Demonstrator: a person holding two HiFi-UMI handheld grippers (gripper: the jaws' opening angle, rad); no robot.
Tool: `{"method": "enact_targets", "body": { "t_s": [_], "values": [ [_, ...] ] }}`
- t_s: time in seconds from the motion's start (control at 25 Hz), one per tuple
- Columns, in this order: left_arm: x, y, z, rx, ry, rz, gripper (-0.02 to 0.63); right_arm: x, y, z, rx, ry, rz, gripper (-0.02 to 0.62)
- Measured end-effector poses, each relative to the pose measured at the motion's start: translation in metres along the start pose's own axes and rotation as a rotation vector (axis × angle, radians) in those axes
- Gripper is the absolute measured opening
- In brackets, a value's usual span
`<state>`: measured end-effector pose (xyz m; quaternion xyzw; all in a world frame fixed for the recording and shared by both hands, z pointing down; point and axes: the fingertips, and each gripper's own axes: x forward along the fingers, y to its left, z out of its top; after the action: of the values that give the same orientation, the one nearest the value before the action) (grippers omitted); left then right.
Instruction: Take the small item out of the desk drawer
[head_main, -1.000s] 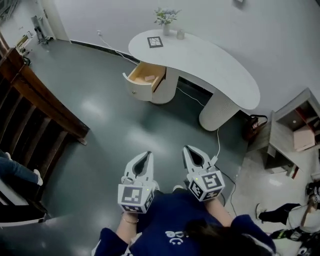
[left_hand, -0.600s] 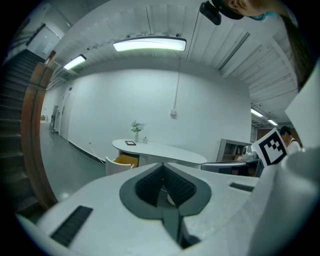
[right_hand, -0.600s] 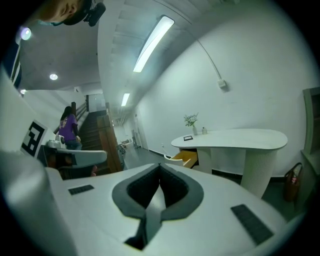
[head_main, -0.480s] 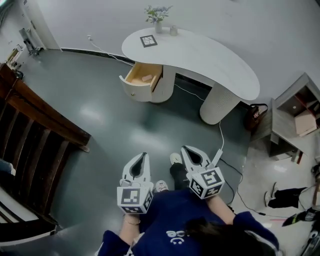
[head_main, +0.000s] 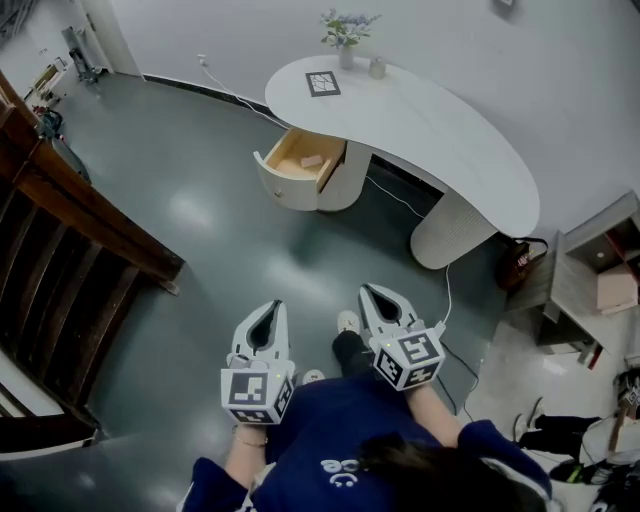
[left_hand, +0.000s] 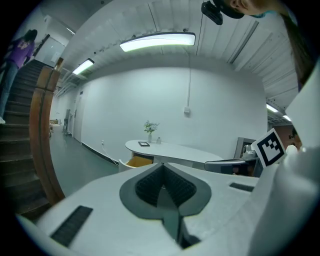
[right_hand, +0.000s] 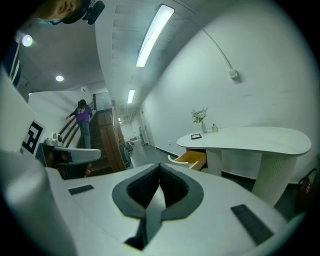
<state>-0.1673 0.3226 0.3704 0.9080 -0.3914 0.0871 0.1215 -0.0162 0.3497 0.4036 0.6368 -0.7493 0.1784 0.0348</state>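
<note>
Now the left claw (head_main: 279, 307) and right claw (head_main: 366, 291) stay clenched on nothing, seemingly slightly nearer the open drawer (head_main: 300, 166).

My left fingers (left_hand: 95, 200) and right fingers (right_hand: 95, 200) are white shells lined with dark grey ribbed pads (left_hand: 150, 187). The cubes (head_main: 250, 392) behind them carry black-and-white square markers. Beneath them the floor (head_main: 200, 230) is glossy dark grey-green. Well ahead, the table (head_main: 450, 140) is white, with a black-and-white marker card (head_main: 323, 84) and a pale green plant (head_main: 347, 22). The drawer (head_main: 283, 188) is white outside and tan wood inside; the small item (head_main: 311, 160) is pale pinkish. Left of my left fingers, the staircase (head_main: 70, 220) is dark brown. My top (head_main: 330, 420) is navy with white print.
</note>
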Motion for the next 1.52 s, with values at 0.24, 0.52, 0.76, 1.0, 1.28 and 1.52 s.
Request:
{"method": "enact_targets", "body": {
  "t_s": [0.24,0.52,0.76,1.0,1.28,1.52],
  "values": [
    [0.052,-0.001,0.025,0.028,-0.010,0.028,0.004,0.046,-0.040,0.026,-0.001,0.002,0.059,0.008],
    [0.117,-0.008,0.040,-0.015,-0.015,0.038,0.003,0.090,-0.093,0.047,0.022,-0.001,0.107,0.008],
    [0.167,-0.013,0.049,-0.052,-0.022,0.083,0.003,0.118,-0.133,0.056,0.021,0.024,0.149,0.008],
    [0.204,-0.024,0.048,-0.059,-0.004,0.089,0.003,0.136,-0.160,0.063,0.009,0.037,0.167,0.008],
    [0.228,-0.026,0.054,-0.074,-0.011,0.065,0.003,0.148,-0.176,0.061,0.015,0.069,0.169,0.008],
    [0.247,-0.017,0.049,-0.095,0.012,0.071,0.003,0.165,-0.187,0.065,0.032,0.065,0.159,0.008]
  ]
}}
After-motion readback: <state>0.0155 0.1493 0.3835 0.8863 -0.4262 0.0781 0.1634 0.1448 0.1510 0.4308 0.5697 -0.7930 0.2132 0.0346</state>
